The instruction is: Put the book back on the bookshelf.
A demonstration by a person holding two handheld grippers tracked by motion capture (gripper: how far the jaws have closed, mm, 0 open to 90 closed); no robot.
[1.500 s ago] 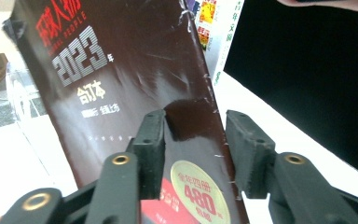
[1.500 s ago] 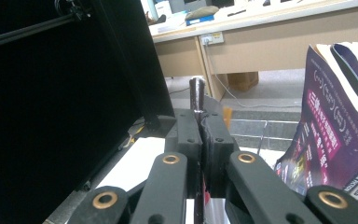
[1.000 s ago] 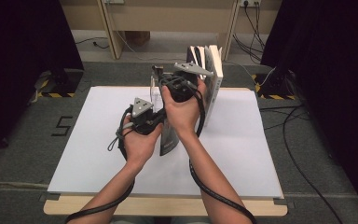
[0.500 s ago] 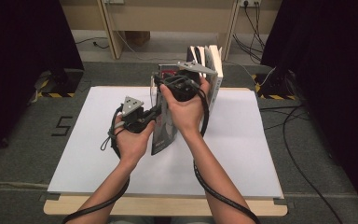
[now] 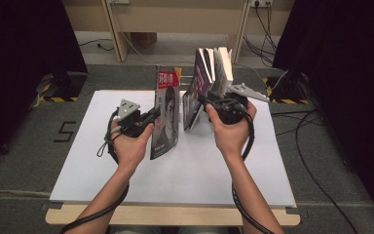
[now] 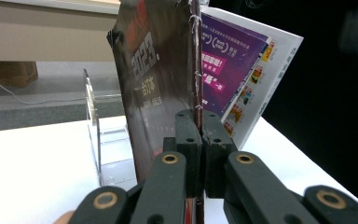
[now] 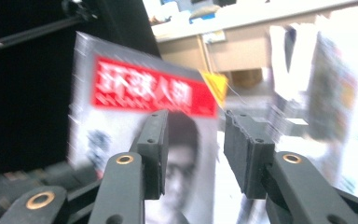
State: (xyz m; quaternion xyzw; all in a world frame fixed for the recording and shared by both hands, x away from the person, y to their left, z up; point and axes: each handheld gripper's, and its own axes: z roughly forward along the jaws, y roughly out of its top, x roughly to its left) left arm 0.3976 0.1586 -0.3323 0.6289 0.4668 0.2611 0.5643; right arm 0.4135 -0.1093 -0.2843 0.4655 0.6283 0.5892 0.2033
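Observation:
A magazine [image 5: 167, 114] with a red title and a face on its cover stands upright over the white tabletop [image 5: 126, 170]. My left gripper [image 5: 152, 118] is shut on its left edge. In the left gripper view the jaws [image 6: 196, 140] pinch the stapled spine of the magazine [image 6: 158, 84]. My right gripper [image 5: 205, 101] sits to its right, beside a row of upright magazines [image 5: 209, 73]. Its jaws have just been opening and now stand open with nothing between them. In the right gripper view the right gripper [image 7: 193, 140] faces the blurred magazine [image 7: 140, 93].
A clear acrylic stand [image 6: 98, 135] holds the row, with a purple-covered magazine [image 6: 233, 70] at its front. Cables [image 5: 316, 146] trail over the dark floor to the right. Wooden table legs [image 5: 114, 29] stand behind the table.
My right gripper has let go of the magazine, opened and moved right toward the row. The left gripper has carried the magazine a little to the left, away from the row.

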